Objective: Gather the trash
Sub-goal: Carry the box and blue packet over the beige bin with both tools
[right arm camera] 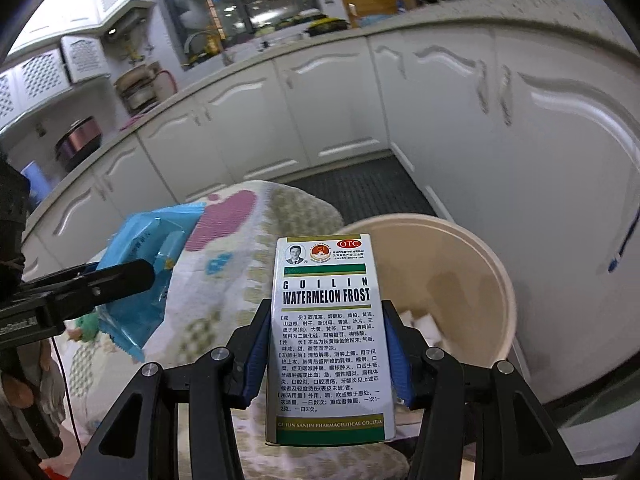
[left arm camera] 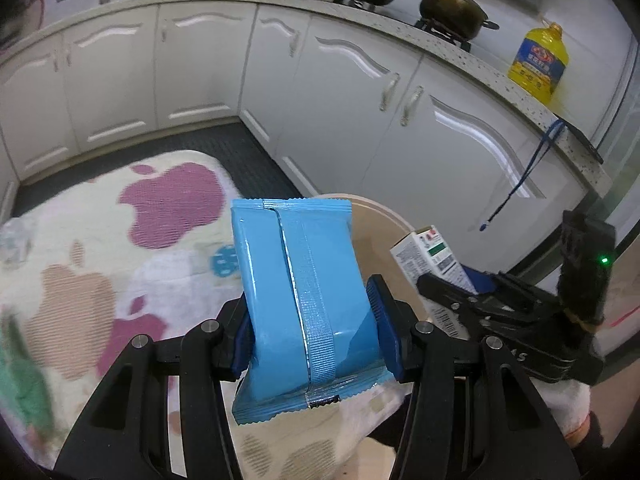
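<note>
My left gripper is shut on a blue plastic wrapper and holds it upright above the patterned cloth. The wrapper also shows in the right wrist view. My right gripper is shut on a white medicine box marked "Watermelon Frost"; the box also shows in the left wrist view. A beige round bin stands just right of and beyond the box, with pale scraps at its bottom. Its rim shows behind the wrapper in the left wrist view.
White kitchen cabinets curve around a dark floor mat. The counter carries pots and a yellow oil bottle. A blue cord hangs off the counter edge. A crumpled clear piece lies on the cloth at far left.
</note>
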Demonstrator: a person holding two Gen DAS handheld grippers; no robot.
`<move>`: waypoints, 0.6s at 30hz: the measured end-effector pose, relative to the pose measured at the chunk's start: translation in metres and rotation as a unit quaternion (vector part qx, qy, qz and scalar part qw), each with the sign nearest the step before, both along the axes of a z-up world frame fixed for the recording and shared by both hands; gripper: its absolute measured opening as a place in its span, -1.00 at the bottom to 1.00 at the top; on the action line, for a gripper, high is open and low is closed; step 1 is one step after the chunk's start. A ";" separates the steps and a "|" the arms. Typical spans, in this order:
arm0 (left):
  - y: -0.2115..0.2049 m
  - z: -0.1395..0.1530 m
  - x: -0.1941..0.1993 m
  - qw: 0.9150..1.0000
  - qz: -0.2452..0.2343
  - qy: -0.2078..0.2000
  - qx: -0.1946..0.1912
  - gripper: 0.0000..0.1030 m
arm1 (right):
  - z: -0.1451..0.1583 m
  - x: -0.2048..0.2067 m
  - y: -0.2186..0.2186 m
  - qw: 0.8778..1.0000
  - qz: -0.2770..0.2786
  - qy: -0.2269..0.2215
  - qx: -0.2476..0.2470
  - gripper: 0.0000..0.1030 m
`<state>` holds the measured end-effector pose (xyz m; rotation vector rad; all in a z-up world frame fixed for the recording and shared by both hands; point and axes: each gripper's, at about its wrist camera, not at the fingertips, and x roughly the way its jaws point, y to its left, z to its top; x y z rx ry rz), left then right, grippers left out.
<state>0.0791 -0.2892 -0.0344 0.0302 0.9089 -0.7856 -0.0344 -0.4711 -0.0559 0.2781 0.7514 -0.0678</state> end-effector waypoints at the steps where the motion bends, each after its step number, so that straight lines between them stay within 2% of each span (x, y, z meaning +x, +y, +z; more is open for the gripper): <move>1: -0.006 -0.002 0.002 1.000 -0.003 0.005 -0.001 -0.03 | -0.002 0.000 -0.005 1.000 -0.004 0.002 0.003 -0.04; 9: -0.045 -0.024 0.015 0.999 -0.020 0.033 0.003 -0.01 | -0.018 0.008 -0.032 0.999 -0.034 0.021 0.006 -0.04; 18: -0.063 -0.040 0.025 0.999 -0.018 0.035 0.013 0.05 | -0.037 0.025 -0.044 0.998 -0.049 0.044 0.004 -0.04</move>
